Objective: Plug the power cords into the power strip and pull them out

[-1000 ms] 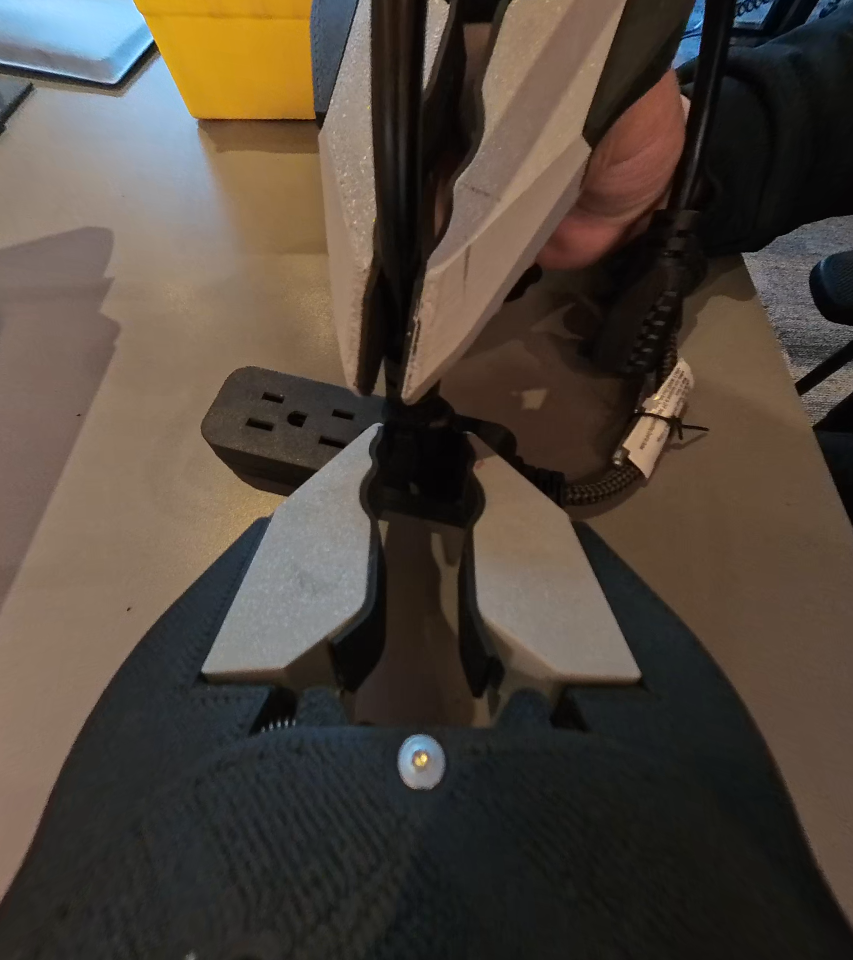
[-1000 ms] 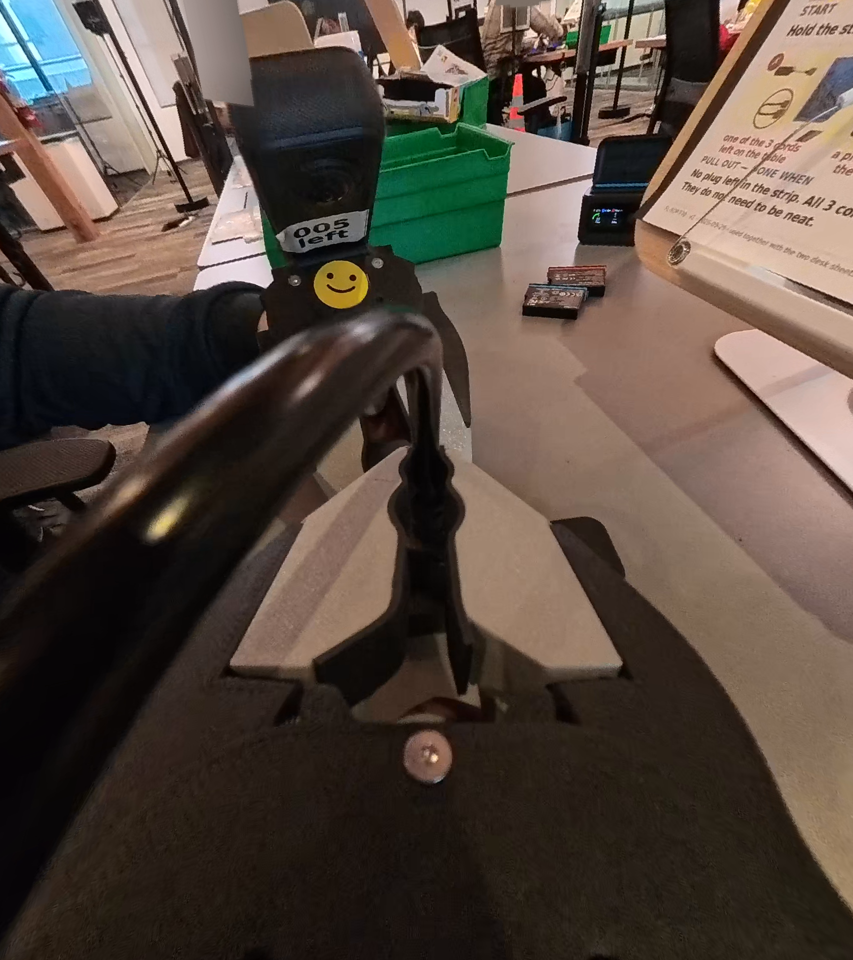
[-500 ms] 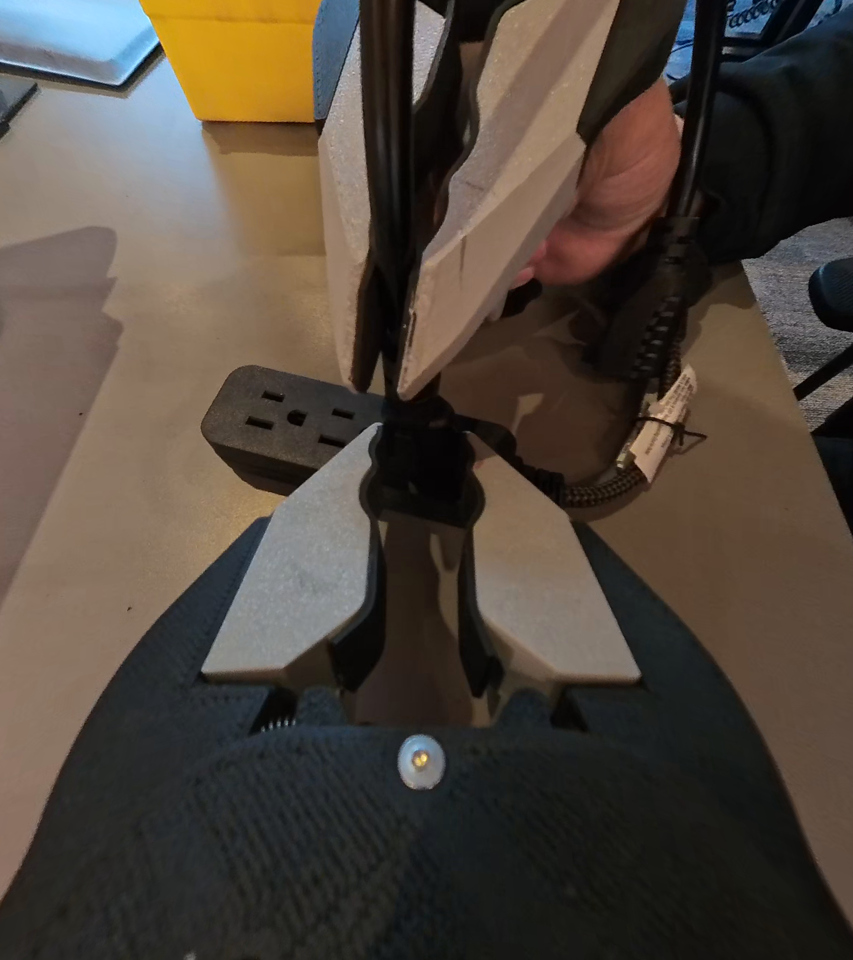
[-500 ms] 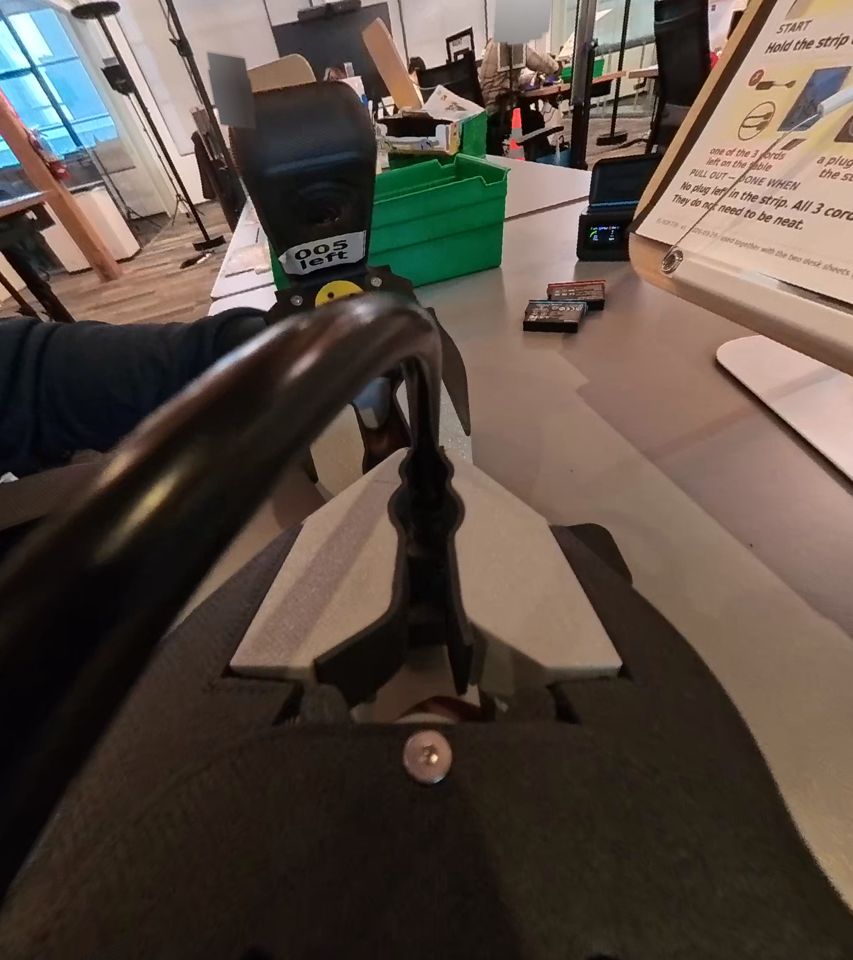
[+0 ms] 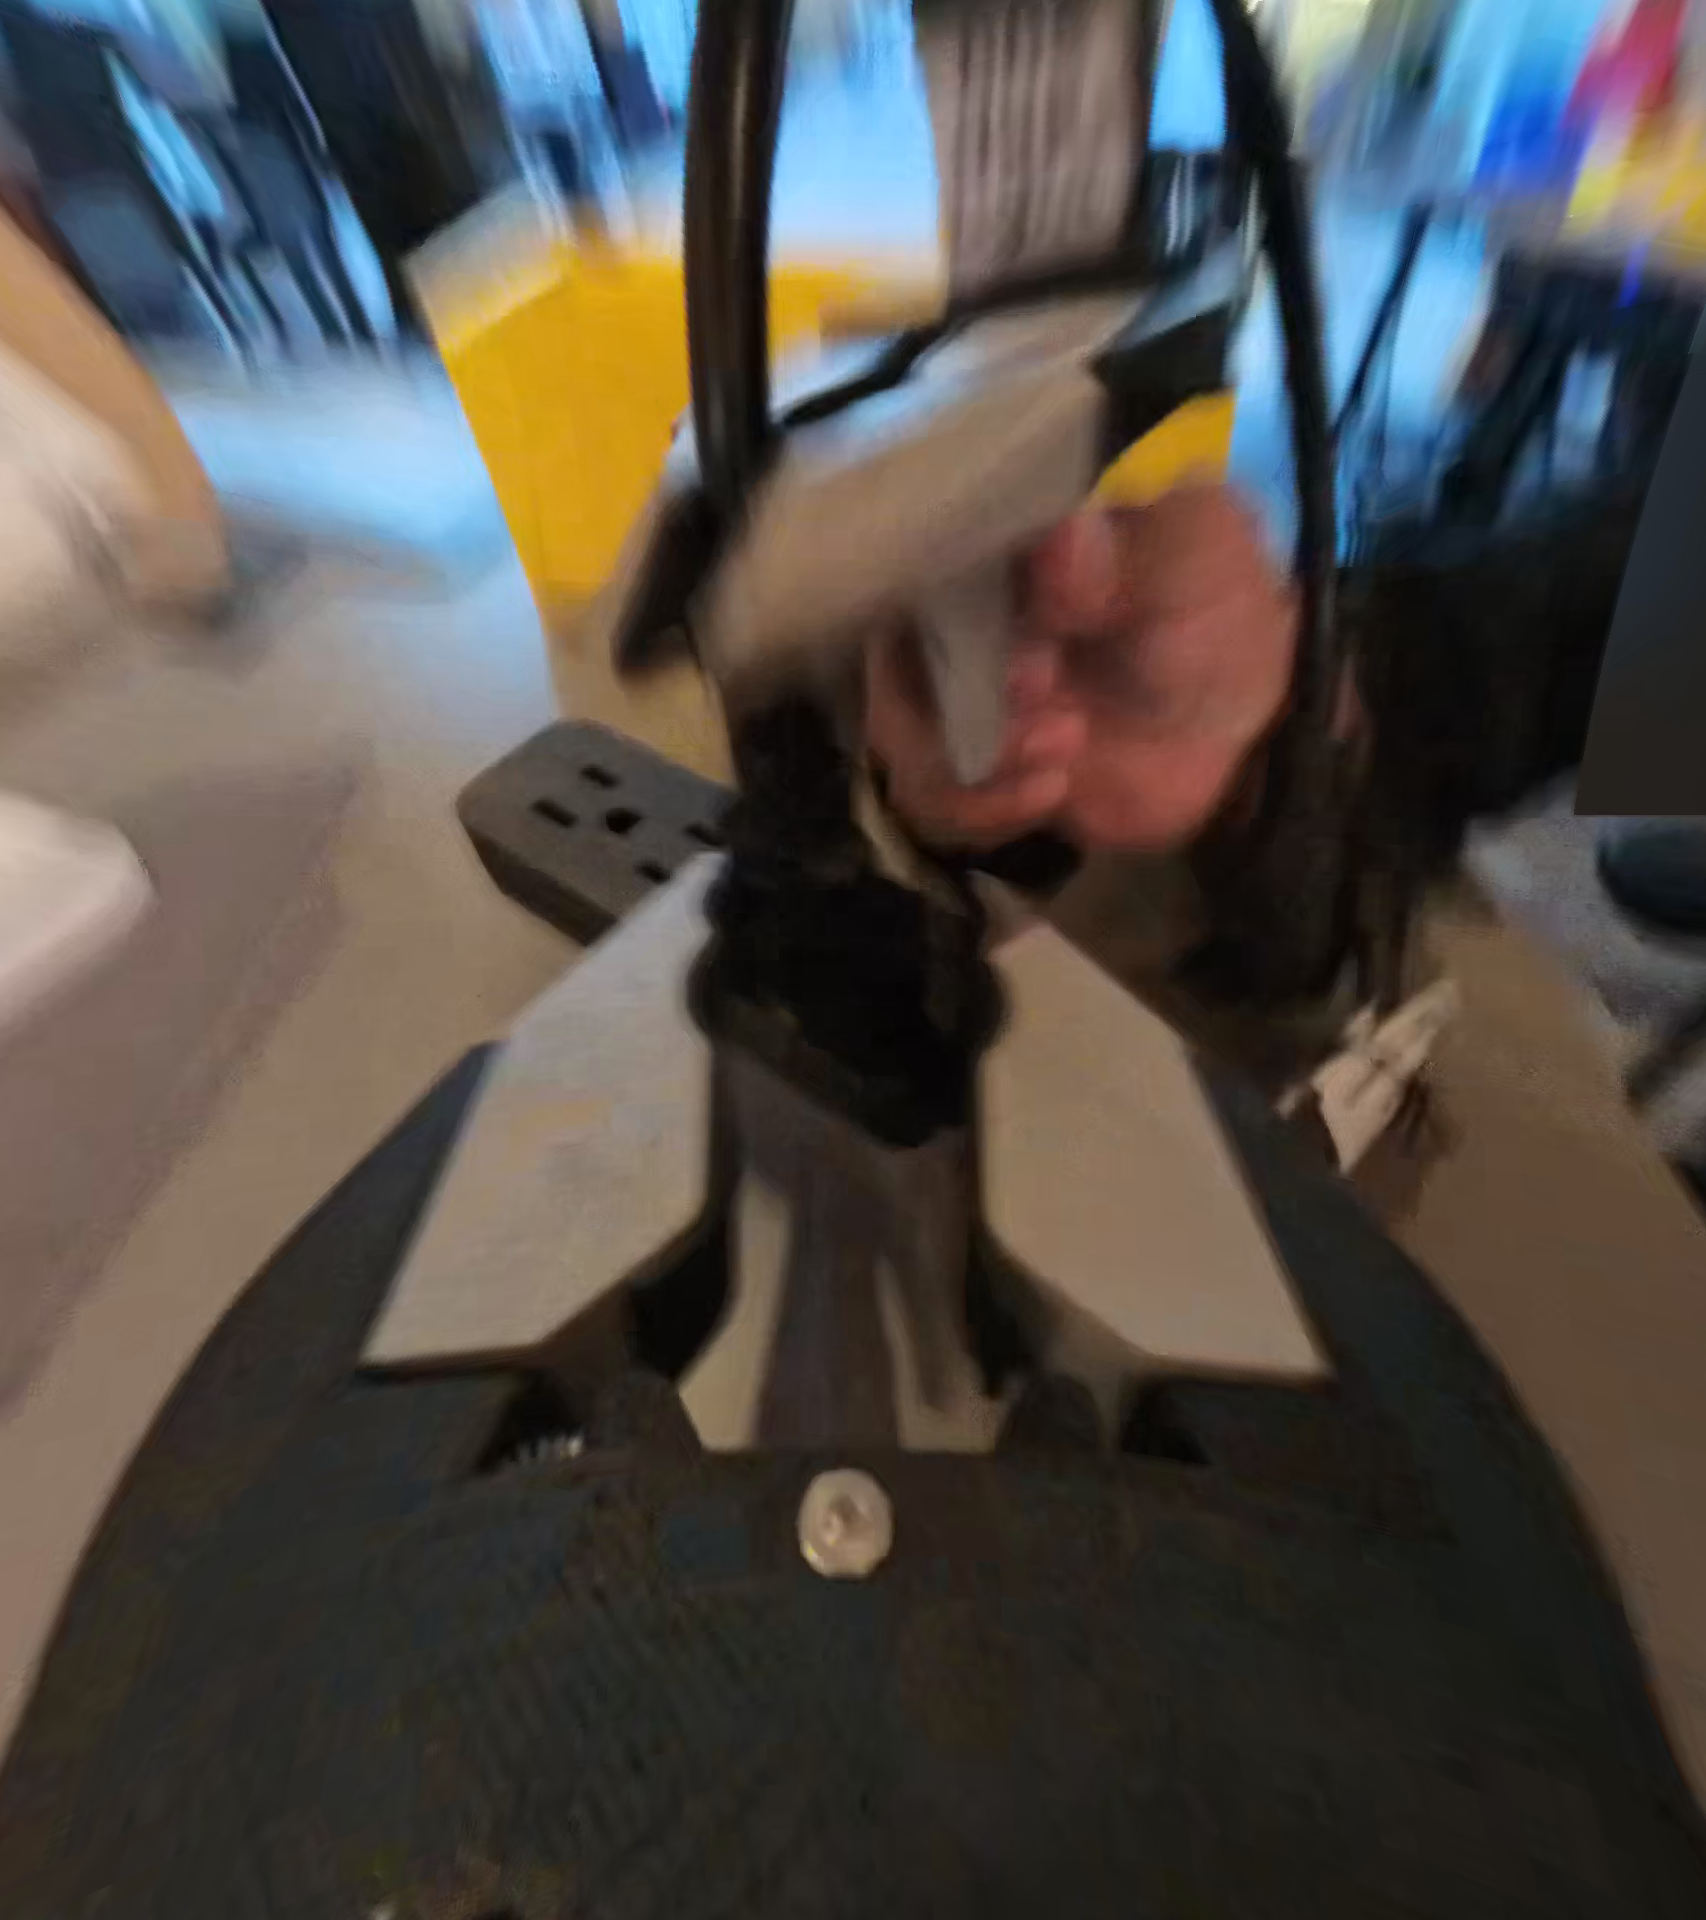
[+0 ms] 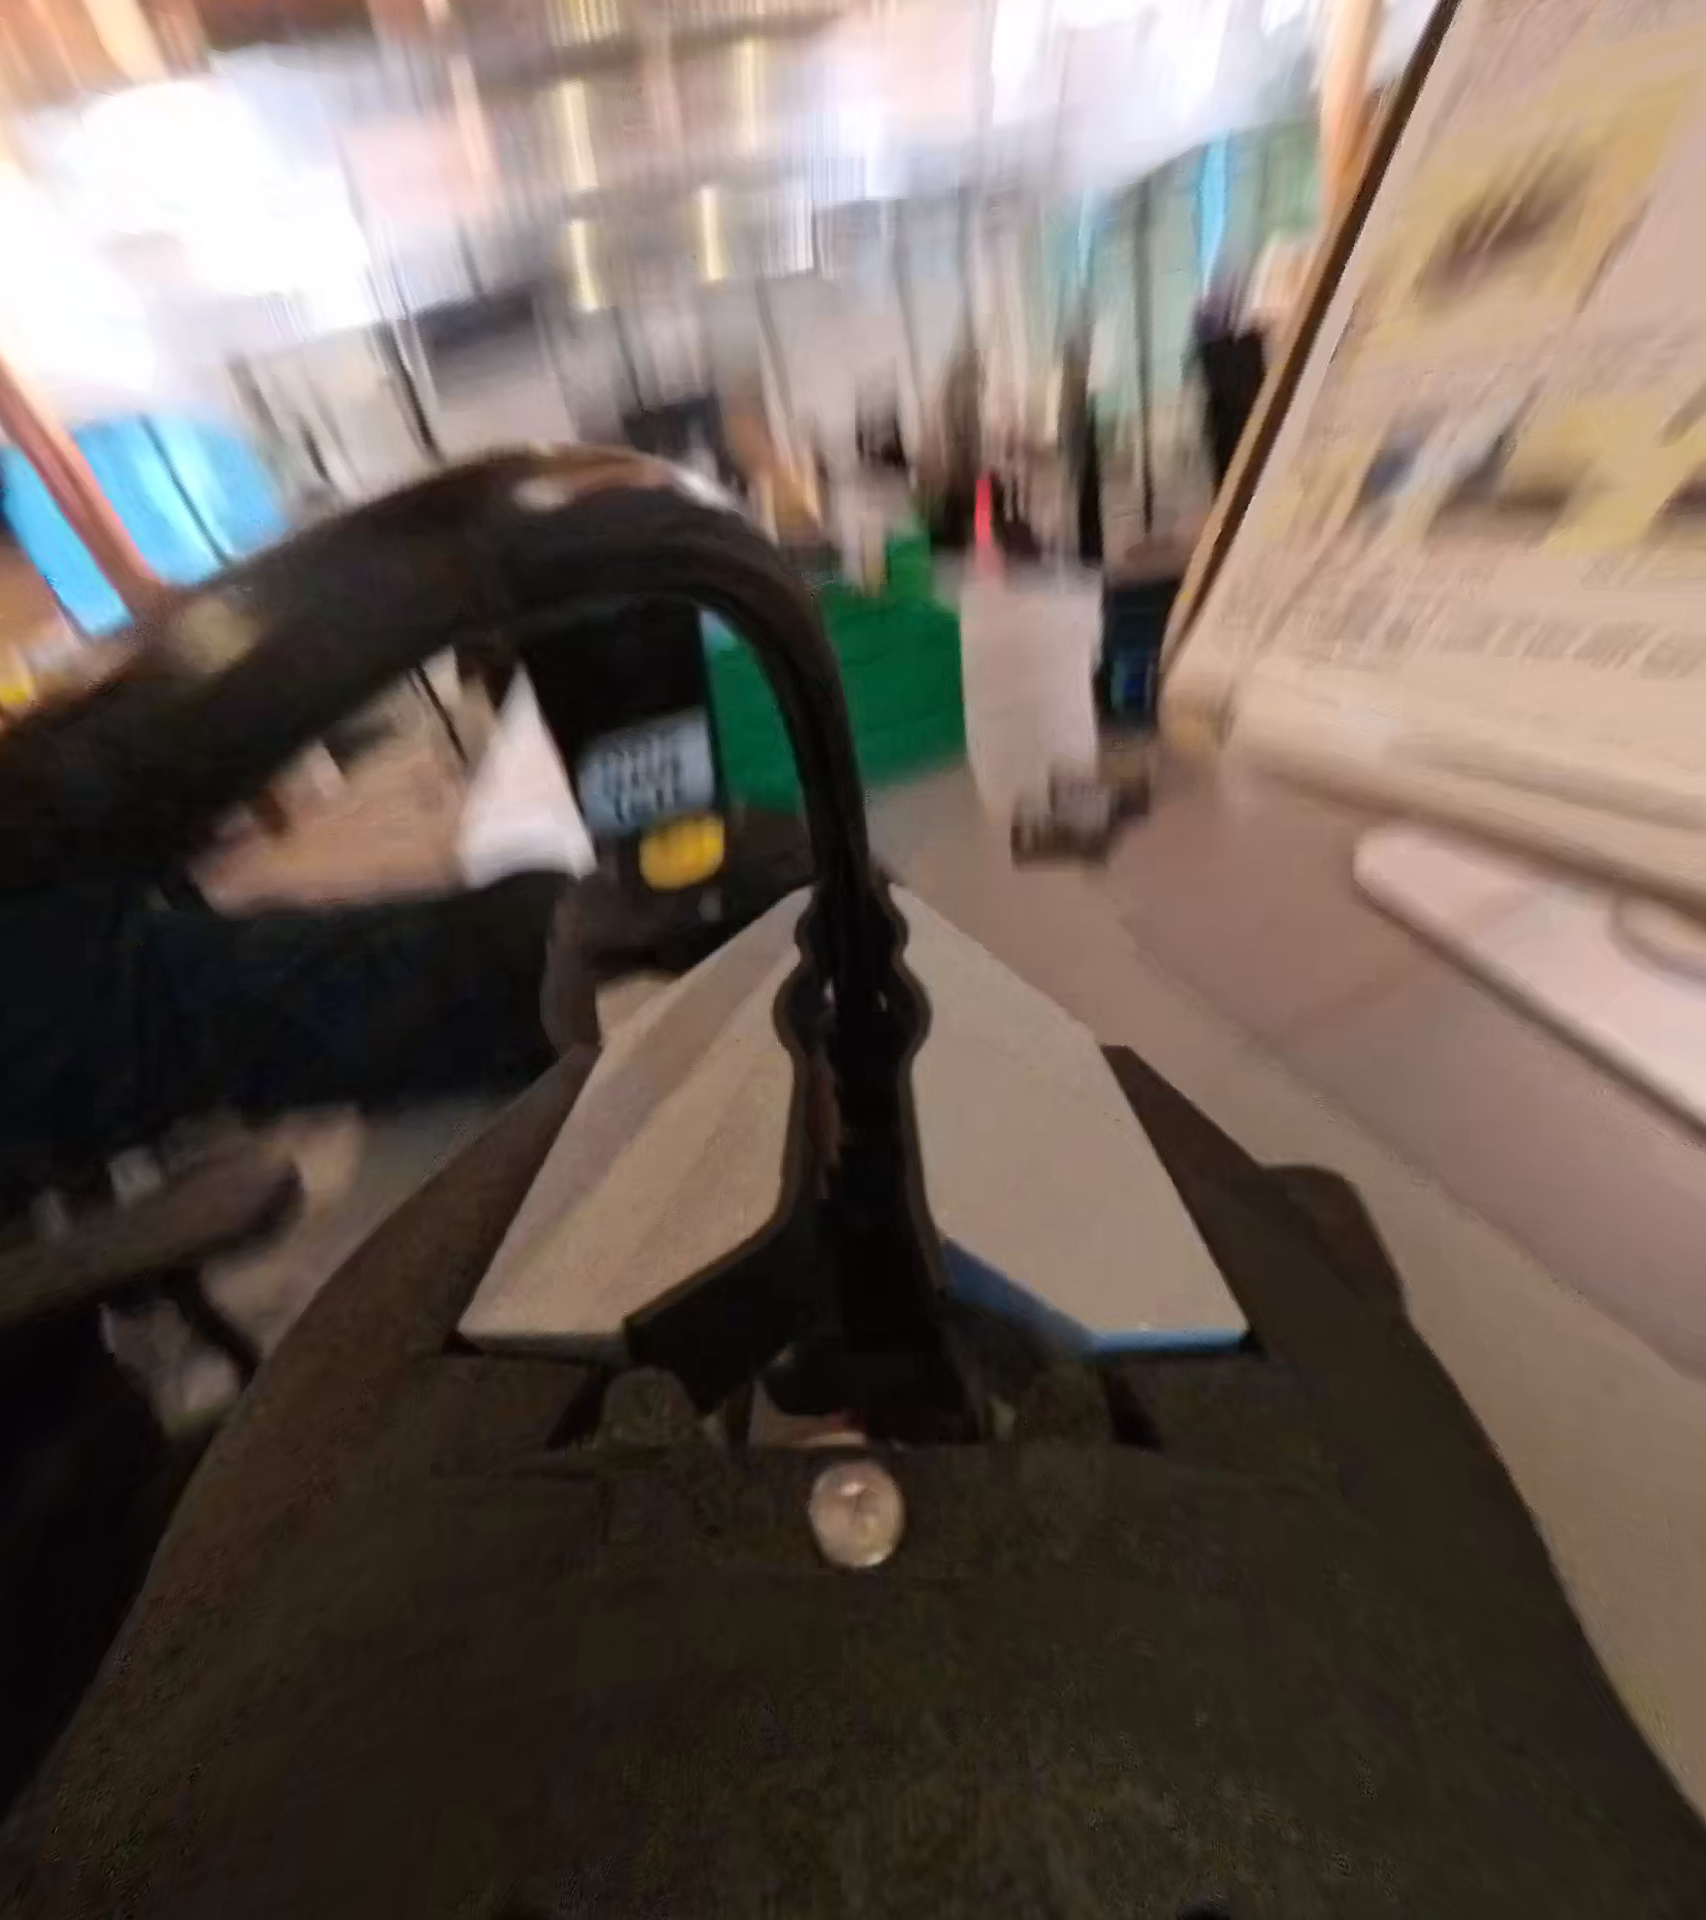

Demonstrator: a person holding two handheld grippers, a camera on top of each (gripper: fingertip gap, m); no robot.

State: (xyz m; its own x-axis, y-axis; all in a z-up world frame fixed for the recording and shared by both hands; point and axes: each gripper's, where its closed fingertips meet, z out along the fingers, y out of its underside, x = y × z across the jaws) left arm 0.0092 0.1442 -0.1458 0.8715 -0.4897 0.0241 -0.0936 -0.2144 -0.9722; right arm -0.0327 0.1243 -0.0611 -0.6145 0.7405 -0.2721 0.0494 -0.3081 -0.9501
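Observation:
Both views are motion-blurred. The black power strip [image 5: 600, 821] lies on the grey table, its free sockets showing at the left. My left gripper [image 5: 849, 935] is shut on the strip's near end. My right gripper [image 5: 880, 499] hangs tilted above the strip, shut on a black power cord [image 5: 724, 260] that runs up out of view. In the right wrist view the right gripper [image 6: 849, 914] clamps that cord [image 6: 807, 727], which arches up and to the left. Through the blur I cannot tell whether the plug sits in the strip.
A yellow box [image 5: 568, 416] stands behind the strip. A white tag [image 5: 1379, 1060] hangs on a cable at the right. A person's hand [image 5: 1140, 707] holds the right gripper. A green bin [image 6: 890, 665], small dark boxes [image 6: 1077, 810] and a board on a white stand [image 6: 1503, 416] are on the table.
Both views have swung sharply and gone blurred. My right gripper has lifted and tilted away from the strip with the cord still in it. My left gripper stays on the strip.

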